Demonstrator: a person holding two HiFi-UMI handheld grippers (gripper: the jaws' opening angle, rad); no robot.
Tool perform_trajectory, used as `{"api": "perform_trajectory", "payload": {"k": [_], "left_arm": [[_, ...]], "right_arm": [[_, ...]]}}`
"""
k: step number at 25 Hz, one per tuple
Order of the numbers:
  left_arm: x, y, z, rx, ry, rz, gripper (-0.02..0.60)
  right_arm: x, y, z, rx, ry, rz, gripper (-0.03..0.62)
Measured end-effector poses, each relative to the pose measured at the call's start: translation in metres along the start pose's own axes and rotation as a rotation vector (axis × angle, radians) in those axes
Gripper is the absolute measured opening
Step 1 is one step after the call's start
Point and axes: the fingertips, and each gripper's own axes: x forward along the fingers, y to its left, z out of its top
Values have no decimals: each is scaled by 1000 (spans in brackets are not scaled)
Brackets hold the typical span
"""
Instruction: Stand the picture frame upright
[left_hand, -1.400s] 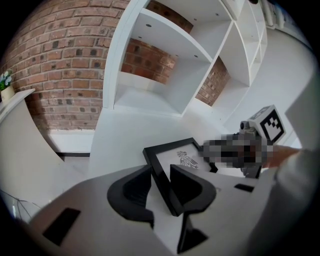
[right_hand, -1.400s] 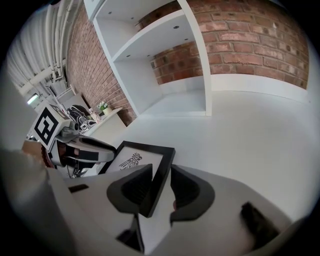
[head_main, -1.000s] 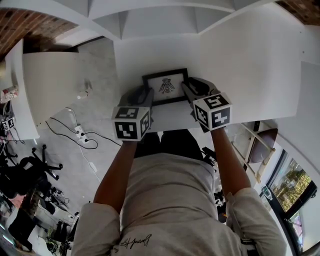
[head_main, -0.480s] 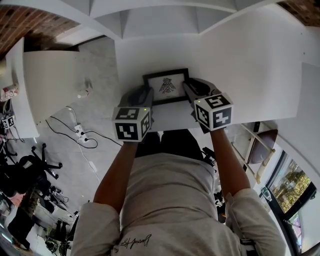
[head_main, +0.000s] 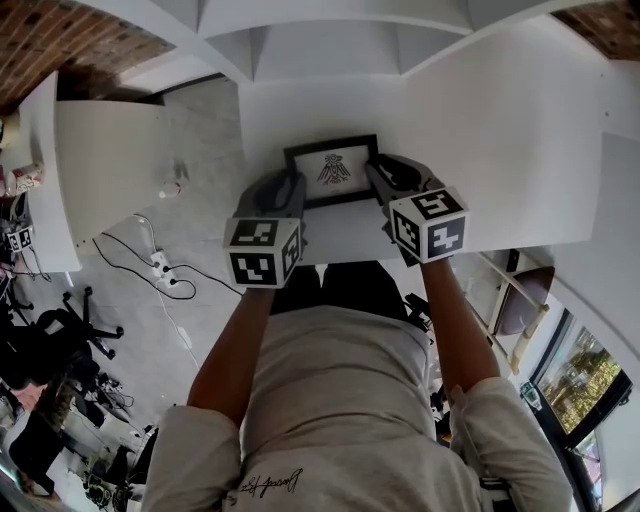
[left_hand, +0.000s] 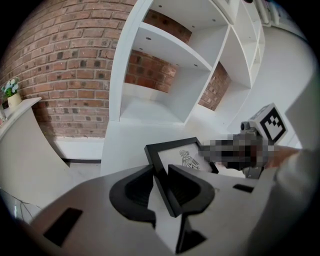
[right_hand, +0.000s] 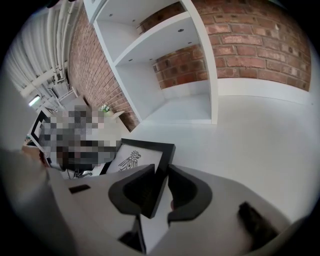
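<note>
A black picture frame (head_main: 332, 170) with an insect drawing sits on the white table (head_main: 480, 120), its picture facing up toward me. My left gripper (head_main: 291, 187) has the frame's left bar (left_hand: 161, 180) between its jaws. The jaws are closing, and both pads look to touch the bar. In the left gripper view, the gripper (left_hand: 161, 171) shows the drawing (left_hand: 187, 159) just beyond it. My right gripper (head_main: 377, 180) has the frame's right bar (right_hand: 159, 182) pinched between its pads. I cannot tell whether the frame lies flat or is tipped.
White open shelves (left_hand: 165, 65) stand against a brick wall (left_hand: 60, 65) behind the table. A small potted plant (left_hand: 11, 92) sits on a ledge at far left. Cables and a power strip (head_main: 158, 265) lie on the floor left of the table. A wooden chair (head_main: 525, 290) stands at right.
Both grippers stay at the two sides of the frame and the frame keeps its place. Only the head view has shifted slightly.
</note>
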Motion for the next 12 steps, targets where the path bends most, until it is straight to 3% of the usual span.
{"api": "perform_trajectory", "payload": {"k": [12], "left_arm": [[-27,24,39,10,-95,59,103]], "right_arm": [[4,22,55,-80,-78,29,94]]}}
